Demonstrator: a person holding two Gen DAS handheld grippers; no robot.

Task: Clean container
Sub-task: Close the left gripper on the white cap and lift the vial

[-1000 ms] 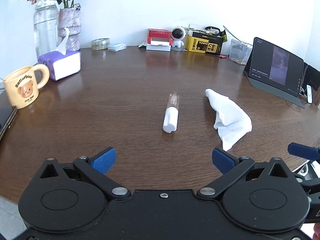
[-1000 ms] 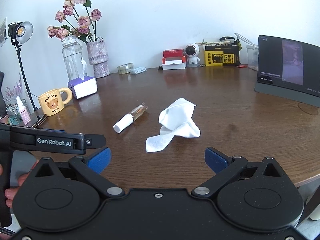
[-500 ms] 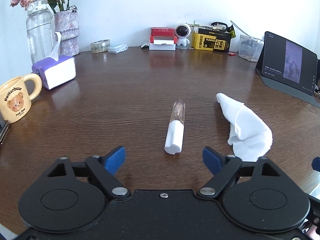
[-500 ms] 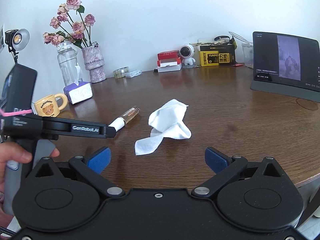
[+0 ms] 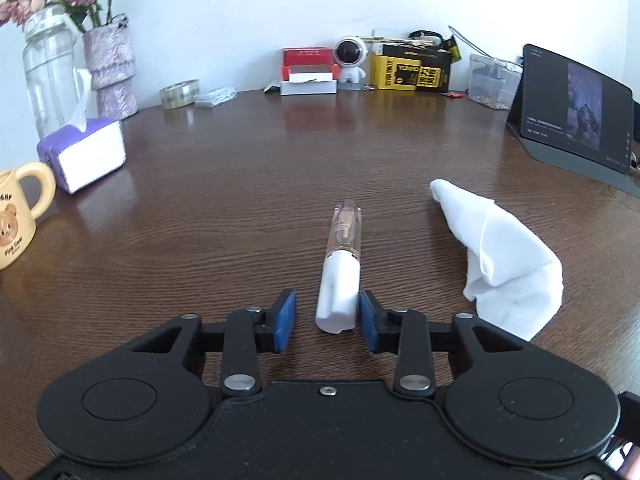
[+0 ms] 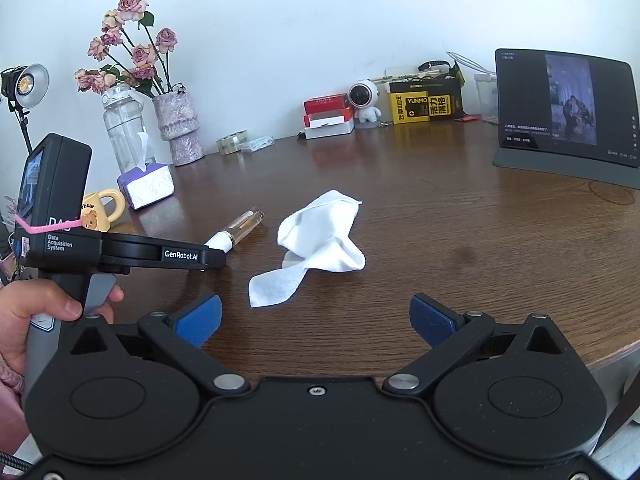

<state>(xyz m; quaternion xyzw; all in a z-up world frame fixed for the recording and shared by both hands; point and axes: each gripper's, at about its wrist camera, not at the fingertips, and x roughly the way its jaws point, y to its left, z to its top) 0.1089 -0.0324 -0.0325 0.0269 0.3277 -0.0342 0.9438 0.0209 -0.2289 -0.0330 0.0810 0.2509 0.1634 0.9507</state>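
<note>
A small clear bottle with a white cap lies on the brown table, cap end toward me. My left gripper is low over the table and open, its blue pads narrowed on either side of the cap: the right pad is at the cap, the left one a small gap away. A crumpled white cloth lies just right of the bottle. In the right wrist view the bottle and the cloth lie ahead. My right gripper is wide open and holds nothing, short of the cloth.
A hand holds the left tool at the table's left. A yellow mug, a tissue box, a water bottle and a vase stand left. Boxes line the back wall. A tablet stands right.
My left gripper has moved forward to the bottle, and its jaws have narrowed from wide open to either side of the cap. The right gripper has stayed open and drifted slightly.
</note>
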